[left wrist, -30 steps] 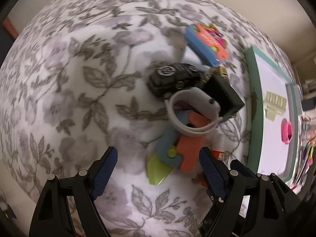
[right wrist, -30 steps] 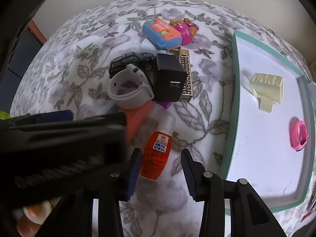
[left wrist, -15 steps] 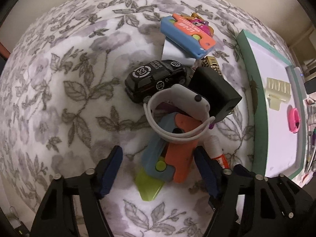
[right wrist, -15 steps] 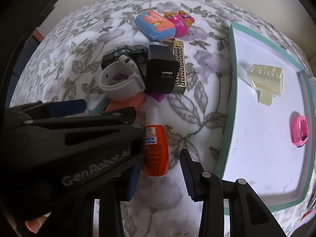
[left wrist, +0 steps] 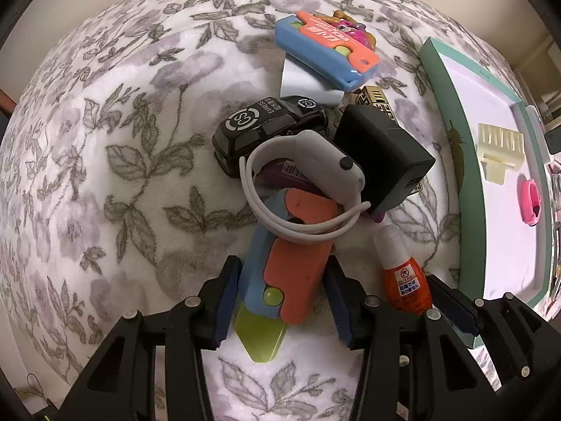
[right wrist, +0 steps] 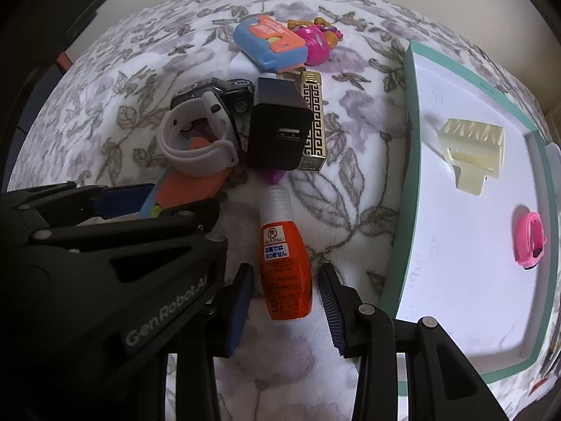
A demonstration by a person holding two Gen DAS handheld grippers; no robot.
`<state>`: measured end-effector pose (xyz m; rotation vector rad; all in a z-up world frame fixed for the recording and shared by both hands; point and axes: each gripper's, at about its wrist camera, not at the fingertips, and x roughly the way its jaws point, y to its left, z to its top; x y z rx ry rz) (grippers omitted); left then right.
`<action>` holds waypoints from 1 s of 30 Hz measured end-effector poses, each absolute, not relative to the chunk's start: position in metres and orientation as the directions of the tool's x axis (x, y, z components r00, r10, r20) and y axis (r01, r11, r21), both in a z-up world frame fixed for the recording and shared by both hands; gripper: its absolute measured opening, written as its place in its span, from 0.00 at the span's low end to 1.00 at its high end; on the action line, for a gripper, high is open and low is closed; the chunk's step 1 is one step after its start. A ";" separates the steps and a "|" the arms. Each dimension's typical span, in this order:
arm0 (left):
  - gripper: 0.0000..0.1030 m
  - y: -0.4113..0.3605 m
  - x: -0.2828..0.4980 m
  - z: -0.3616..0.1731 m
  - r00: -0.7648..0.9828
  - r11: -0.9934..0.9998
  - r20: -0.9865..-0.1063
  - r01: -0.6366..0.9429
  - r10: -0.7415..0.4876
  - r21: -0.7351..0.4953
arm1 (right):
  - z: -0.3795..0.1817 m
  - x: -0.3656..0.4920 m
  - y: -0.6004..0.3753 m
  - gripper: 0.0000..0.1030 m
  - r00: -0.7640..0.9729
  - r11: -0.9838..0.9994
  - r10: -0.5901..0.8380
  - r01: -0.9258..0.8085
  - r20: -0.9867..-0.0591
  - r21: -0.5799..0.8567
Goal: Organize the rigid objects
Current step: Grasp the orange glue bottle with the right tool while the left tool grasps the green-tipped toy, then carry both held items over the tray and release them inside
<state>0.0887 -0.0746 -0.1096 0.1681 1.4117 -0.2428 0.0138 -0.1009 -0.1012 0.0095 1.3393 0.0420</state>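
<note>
A pile of small objects lies on a floral cloth. My left gripper (left wrist: 284, 301) is open, its pads on either side of a blue-and-orange toy knife (left wrist: 291, 266) with a green tip, close to its sides. A white watch band (left wrist: 308, 189) rests over the knife's far end. My right gripper (right wrist: 285, 308) is open around an orange glue bottle (right wrist: 284, 263) lying on the cloth; the bottle also shows in the left wrist view (left wrist: 403, 280). A black charger cube (right wrist: 280, 129), a black toy car (left wrist: 270, 129) and a gold patterned lighter (right wrist: 312, 119) sit behind.
A green-rimmed white tray (right wrist: 403, 210) lies at the right, holding a cream hair clip (right wrist: 473, 151) and a pink toy (right wrist: 529, 238). A second blue-and-orange toy (right wrist: 270, 42) and a pink figure (right wrist: 319, 42) lie at the far side. The left gripper's body (right wrist: 105, 263) fills the right wrist view's left side.
Both grippers have moved forward and down. The left jaws have narrowed around the toy knife. The right jaws now flank the orange bottle's lower body.
</note>
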 end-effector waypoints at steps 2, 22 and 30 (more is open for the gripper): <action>0.48 -0.075 0.088 -0.110 0.139 0.962 -0.988 0.271 -0.061 -0.021 | -0.101 0.013 -0.100 0.34 0.231 1.000 0.025 -0.023 -0.973 0.020; 0.42 -0.025 0.062 -0.051 0.208 0.963 -0.968 0.258 -0.139 -0.083 | -0.053 0.009 -0.124 0.30 0.309 0.997 0.073 0.004 -0.948 0.078; 0.39 -0.018 0.058 -0.039 0.229 0.960 -0.961 0.267 -0.152 -0.089 | -0.042 0.006 -0.132 0.30 0.331 0.996 0.076 0.013 -0.941 0.086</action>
